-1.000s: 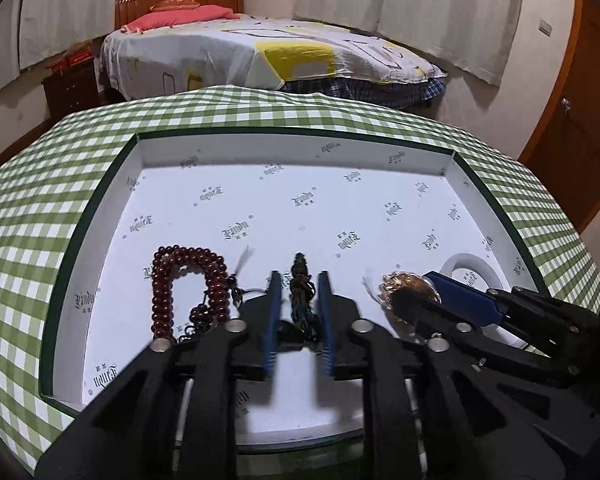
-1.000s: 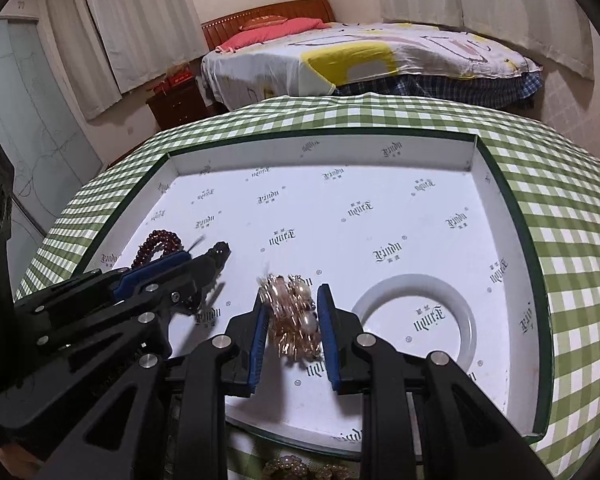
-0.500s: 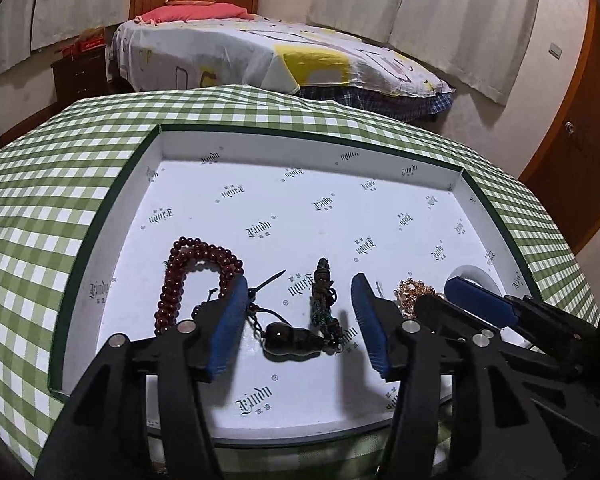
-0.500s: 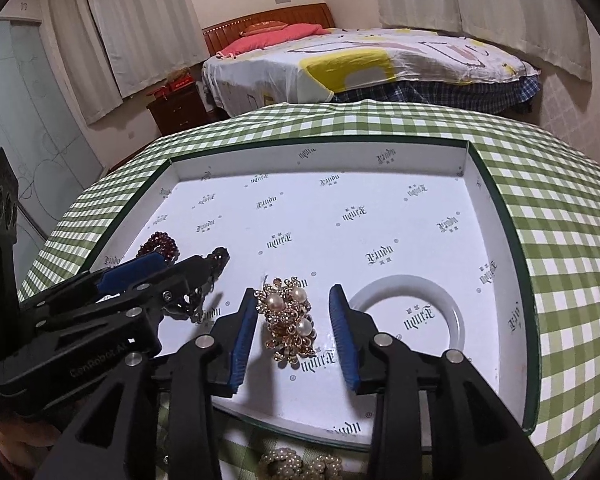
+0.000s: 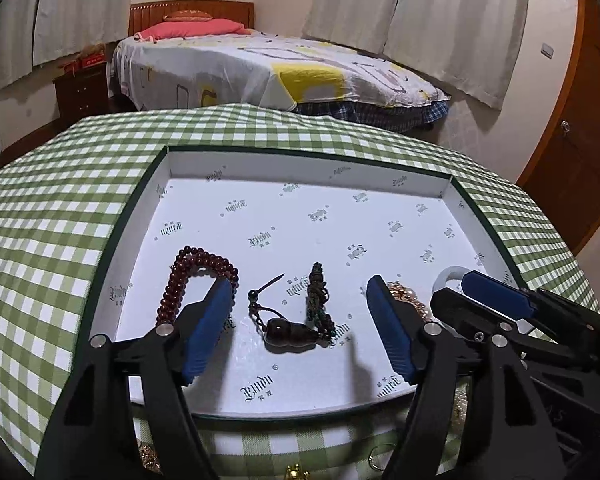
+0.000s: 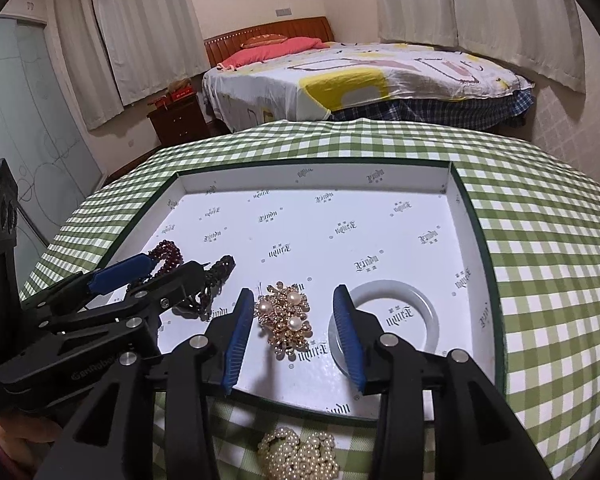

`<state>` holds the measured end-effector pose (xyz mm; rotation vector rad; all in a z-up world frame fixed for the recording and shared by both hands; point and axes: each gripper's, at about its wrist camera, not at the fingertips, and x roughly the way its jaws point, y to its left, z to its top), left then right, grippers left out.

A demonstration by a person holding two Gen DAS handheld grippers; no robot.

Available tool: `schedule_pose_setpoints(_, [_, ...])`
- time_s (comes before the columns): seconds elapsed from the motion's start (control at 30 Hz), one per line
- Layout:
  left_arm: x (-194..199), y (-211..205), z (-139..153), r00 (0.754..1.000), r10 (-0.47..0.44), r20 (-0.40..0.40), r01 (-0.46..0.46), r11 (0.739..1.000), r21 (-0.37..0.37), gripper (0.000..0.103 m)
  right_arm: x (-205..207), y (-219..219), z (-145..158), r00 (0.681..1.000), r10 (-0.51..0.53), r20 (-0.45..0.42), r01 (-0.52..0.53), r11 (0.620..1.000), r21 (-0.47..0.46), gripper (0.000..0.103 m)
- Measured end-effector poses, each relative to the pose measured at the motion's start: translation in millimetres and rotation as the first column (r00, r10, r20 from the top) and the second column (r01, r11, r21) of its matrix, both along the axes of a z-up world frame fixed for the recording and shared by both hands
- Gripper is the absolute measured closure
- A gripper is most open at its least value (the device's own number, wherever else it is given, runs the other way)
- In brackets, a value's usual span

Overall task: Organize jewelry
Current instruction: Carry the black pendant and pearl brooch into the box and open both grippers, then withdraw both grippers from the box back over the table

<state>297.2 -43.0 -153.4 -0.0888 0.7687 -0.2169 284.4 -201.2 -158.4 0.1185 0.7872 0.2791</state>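
Note:
A shallow white box (image 5: 300, 160) with a green rim (image 6: 476, 240) lies on the checked table. My left gripper (image 5: 300, 300) is open, its jaws either side of a dark gourd pendant with a cord (image 5: 292, 330) lying in the box. A red bead bracelet (image 5: 188, 276) lies left of it. My right gripper (image 6: 294, 304) is open around a gold and pearl brooch (image 6: 286, 320) resting in the box. A white bangle (image 6: 412, 312) lies just right of it. The left gripper's fingers (image 6: 120, 272) show in the right wrist view.
A pearl cluster (image 6: 300, 456) lies on the green checked tablecloth (image 6: 540, 280) in front of the box. Small gold pieces (image 5: 296, 472) lie at the near edge. A bed (image 5: 280, 72) and a wooden door (image 5: 580, 140) stand beyond the table.
Both grippers have opened and pulled back a little. The pendant and the brooch, held a second ago, now lie free in the box.

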Motion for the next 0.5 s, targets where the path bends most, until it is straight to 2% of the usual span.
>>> schedule_pose_setpoints(0.5, [-54.3, 3.1, 28.3, 0.993, 0.015, 0.118, -0.022, 0.998, 0.06, 0.035, -36.7, -6.7, 22.4, 0.998, -0.01, 0.061, 0.011, 1.0, -0.01, 0.061])
